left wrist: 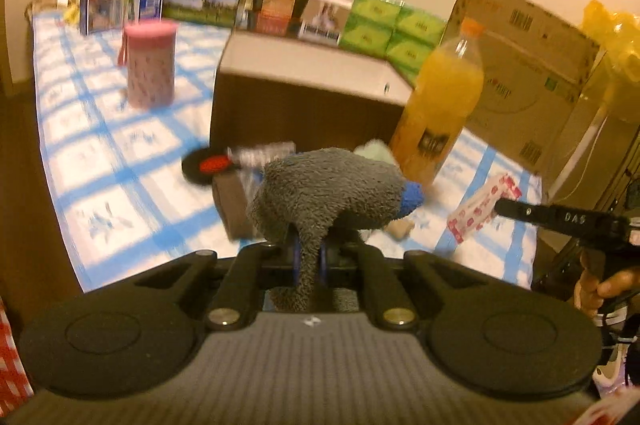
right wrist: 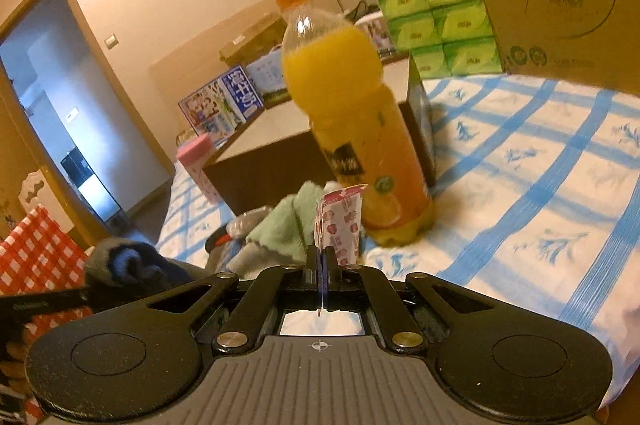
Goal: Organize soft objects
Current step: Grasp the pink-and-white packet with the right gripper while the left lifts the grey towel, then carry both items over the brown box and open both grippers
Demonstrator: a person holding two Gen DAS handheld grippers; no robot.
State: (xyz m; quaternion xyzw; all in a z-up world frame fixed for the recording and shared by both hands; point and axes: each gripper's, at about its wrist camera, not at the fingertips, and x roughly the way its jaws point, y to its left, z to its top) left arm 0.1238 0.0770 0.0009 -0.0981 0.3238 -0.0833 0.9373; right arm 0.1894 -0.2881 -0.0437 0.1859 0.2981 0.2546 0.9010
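A person's left claw [left wrist: 310, 257] is clenched on a grey fuzzy sock [left wrist: 324, 193] with a blue toe, its pads pinching the narrow hanging part while the bulk of the sock bunches above and ahead of the fingertips, lifted off the blue-and-white checked bedspread [left wrist: 120, 161]. To the right of that claw, the right claw [right wrist: 321, 265] is clamped tight on a small pink-patterned packet [right wrist: 344, 221], which stands upright between its pads; the left wrist view shows the same packet [left wrist: 482, 207] held at the tip of the black tool, with a hand [left wrist: 604, 285] gripping the handle below. Just ahead of the right claw, an orange juice bottle [right wrist: 360, 145] with an orange cap stands on the bedspread, and to its left a pale green cloth [right wrist: 288, 225] lies crumpled on the bed beside a clear plastic wrapper. Ahead of the left claw and beyond the sock sits a dark brown box [left wrist: 304, 105] with a pale top; a pink lidded cup [left wrist: 150, 65] stands farther off to the left. A black disc with a red centre [left wrist: 208, 167] lies just left of the sock. Green tissue packs [left wrist: 388, 29] and printed cartons line the far wall, and a large cardboard box [left wrist: 532, 65] rises to the right.
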